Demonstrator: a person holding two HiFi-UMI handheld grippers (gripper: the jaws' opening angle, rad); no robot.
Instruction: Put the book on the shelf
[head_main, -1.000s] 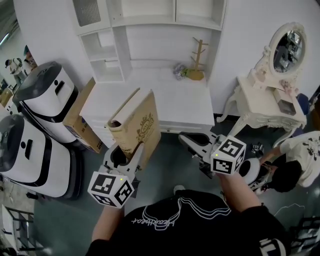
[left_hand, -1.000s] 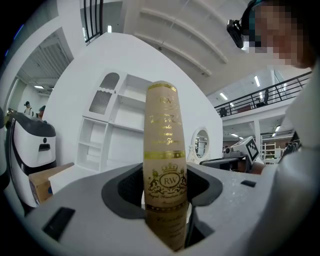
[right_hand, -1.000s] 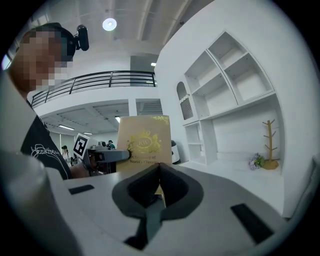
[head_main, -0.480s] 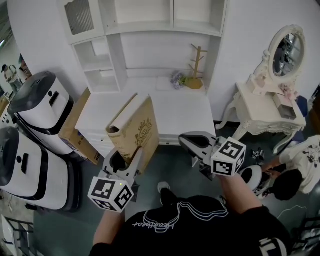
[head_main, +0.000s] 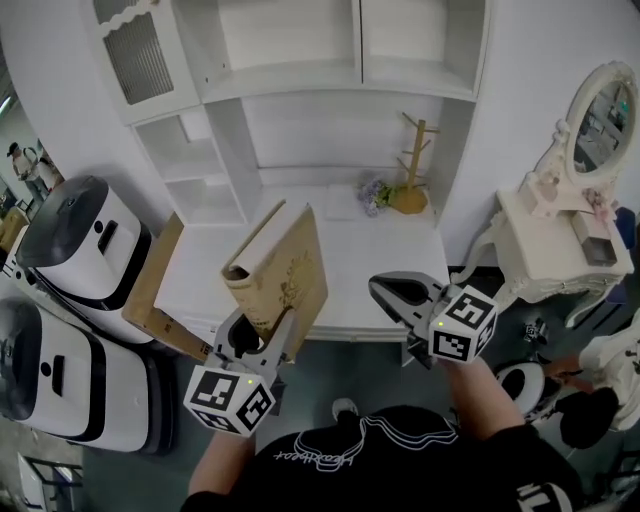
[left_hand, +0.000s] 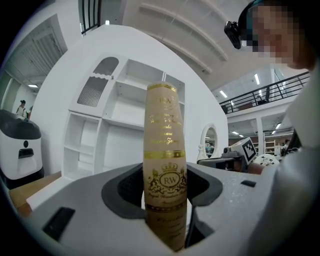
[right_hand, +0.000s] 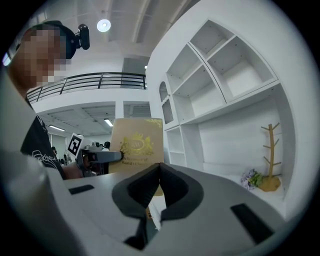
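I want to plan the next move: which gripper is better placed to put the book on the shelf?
Left. The left gripper is shut on the book and holds it upright, facing the shelf. The right gripper is shut with nothing in it, beside the book.

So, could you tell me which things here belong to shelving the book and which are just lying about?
Job: book, held by the left gripper; white shelf.
Lying about: wooden stand, flowers, cardboard box, dressing table.
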